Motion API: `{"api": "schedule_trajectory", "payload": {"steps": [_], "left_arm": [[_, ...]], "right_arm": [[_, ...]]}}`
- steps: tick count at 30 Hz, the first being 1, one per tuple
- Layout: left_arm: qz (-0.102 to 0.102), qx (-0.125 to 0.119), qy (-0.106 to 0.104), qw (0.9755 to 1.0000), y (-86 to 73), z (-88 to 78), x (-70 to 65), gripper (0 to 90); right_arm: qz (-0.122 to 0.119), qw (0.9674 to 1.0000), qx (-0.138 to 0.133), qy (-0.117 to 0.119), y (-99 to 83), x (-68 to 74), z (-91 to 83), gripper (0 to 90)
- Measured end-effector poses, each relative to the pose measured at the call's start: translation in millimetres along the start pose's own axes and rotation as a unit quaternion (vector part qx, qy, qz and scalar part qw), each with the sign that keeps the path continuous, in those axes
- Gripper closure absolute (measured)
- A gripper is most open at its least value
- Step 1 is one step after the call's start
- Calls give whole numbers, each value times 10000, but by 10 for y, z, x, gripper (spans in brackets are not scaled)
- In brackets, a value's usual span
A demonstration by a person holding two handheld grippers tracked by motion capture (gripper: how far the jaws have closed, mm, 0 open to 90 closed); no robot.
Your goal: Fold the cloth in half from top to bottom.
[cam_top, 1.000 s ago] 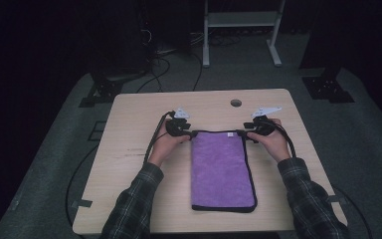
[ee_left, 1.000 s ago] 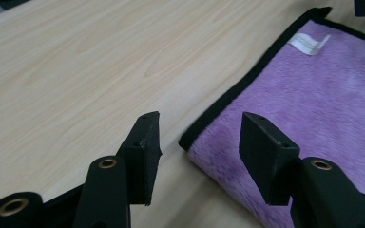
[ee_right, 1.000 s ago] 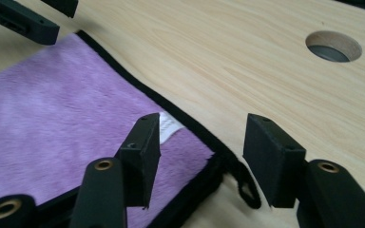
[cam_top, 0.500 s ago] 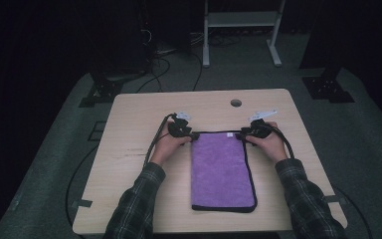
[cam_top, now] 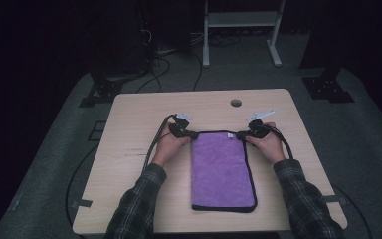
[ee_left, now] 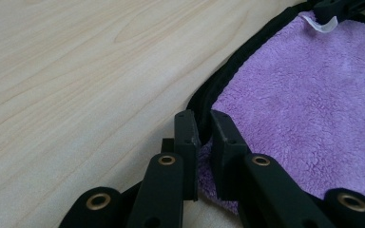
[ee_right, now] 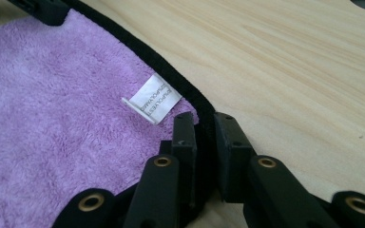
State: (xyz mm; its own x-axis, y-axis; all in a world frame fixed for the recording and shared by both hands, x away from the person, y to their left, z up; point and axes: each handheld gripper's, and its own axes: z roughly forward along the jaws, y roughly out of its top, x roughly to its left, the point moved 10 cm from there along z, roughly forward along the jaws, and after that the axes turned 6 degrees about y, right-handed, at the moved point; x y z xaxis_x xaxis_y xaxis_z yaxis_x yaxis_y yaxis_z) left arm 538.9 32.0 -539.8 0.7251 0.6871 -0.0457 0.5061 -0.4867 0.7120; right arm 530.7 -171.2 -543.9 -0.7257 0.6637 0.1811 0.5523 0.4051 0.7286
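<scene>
Two far corners of the purple towel (cam_top: 222, 169) are now pinched, one per gripper; the grasp step looks done, the fold or lift itself not started. Towel lies flat, already a long narrow strip, near edge close to the counter's (cam_top: 129, 149) near rim, far edge about mid-counter.

Left gripper (ee_left: 202, 135): jaws have just been closing, black hem of the towel's far-left corner sits between them, pads pressing on it. Right gripper (ee_right: 204, 137): same, jaws just closed onto the far-right corner hem, right beside the white label (ee_right: 153, 99). In the high view both grippers, left (cam_top: 185, 131) and right (cam_top: 250, 131), sit at the towel's far edge, hands resting on the counter.

Remaining, my read: lift both corners and carry them toward the near edge to halve the strip, then flatten.

Room: bare wood on both sides of the towel, more on the left. Beyond the grippers the counter is open up to the cable hole (cam_top: 236, 103), which sits near the far rim. Cables (cam_top: 156, 142) trail off the left side; keep them clear of the fold path. Near rim is the tight edge.
</scene>
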Motion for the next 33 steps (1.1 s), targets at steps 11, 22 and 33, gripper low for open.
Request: {"api": "schedule_trajectory", "payload": {"steps": [11,22,33], "left_arm": [[50,-446,339,9984,349,-277,137,829],[157,-957,280,9949,629,-716,64,829],[146,-931,-160,9954,347,-951,-271,829]], "right_arm": [[7,9991,-405,-119,339,-9,-141,809],[-263,9954,-910,-116,715,119,-466,810],[-347,9932,-1069,291,455,430,-635,809]]}}
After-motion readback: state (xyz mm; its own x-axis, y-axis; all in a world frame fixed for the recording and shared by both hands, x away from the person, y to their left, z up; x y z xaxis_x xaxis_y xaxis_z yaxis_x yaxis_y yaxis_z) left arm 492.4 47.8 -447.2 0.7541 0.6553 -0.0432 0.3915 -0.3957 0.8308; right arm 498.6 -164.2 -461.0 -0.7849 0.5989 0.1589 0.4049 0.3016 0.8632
